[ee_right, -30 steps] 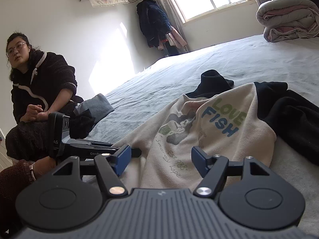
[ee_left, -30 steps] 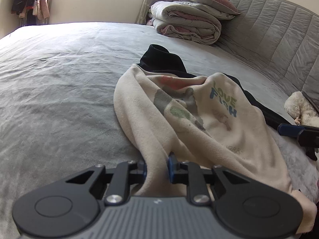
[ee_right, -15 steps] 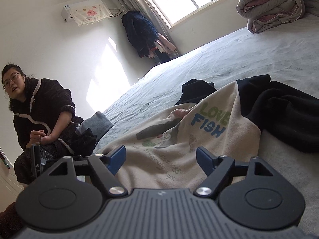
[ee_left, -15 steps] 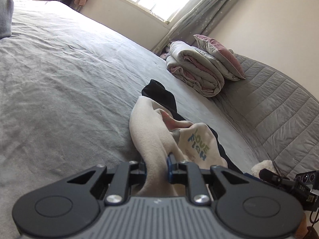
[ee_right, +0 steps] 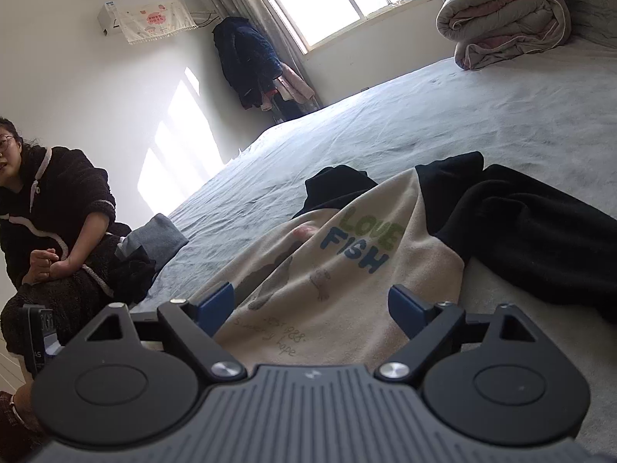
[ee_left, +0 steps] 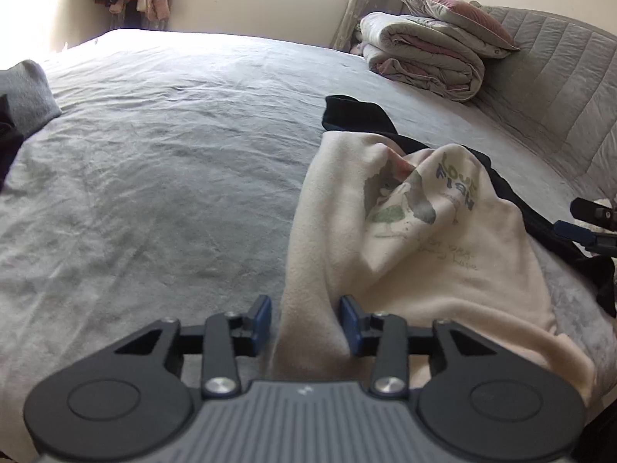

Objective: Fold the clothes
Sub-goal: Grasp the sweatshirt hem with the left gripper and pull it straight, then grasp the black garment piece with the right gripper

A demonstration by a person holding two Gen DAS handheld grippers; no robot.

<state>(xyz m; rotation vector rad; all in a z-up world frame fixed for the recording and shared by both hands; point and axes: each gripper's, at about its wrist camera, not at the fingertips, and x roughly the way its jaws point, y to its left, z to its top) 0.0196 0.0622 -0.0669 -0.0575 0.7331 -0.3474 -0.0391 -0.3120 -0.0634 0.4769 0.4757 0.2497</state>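
A cream sweatshirt [ee_left: 424, 254] printed "LOVE FISH" lies rumpled on the grey bed [ee_left: 154, 193], with a black garment [ee_left: 358, 115] under and behind it. My left gripper [ee_left: 304, 318] is opening; a fold of the cream cloth runs up between its blue pads [ee_left: 262, 316], and the left pad stands clear of it. In the right wrist view my right gripper [ee_right: 310, 305] is opening wide just over the cream sweatshirt [ee_right: 327, 270], gripping nothing. The black garment [ee_right: 540, 243] lies to its right. The right gripper's blue tip [ee_left: 574, 231] shows at the left view's right edge.
A folded quilt and pillow [ee_left: 424, 58] are stacked by the padded headboard [ee_left: 559, 88]. Grey folded clothing [ee_left: 23, 92] lies at the bed's left edge. A person in a dark fleece [ee_right: 50, 223] sits beside the bed. Clothes hang by the window [ee_right: 250, 61].
The left gripper's jaws, pinched on the cream fold before, have come apart. The left view has swung across the bed. The right gripper's jaws have spread wider.
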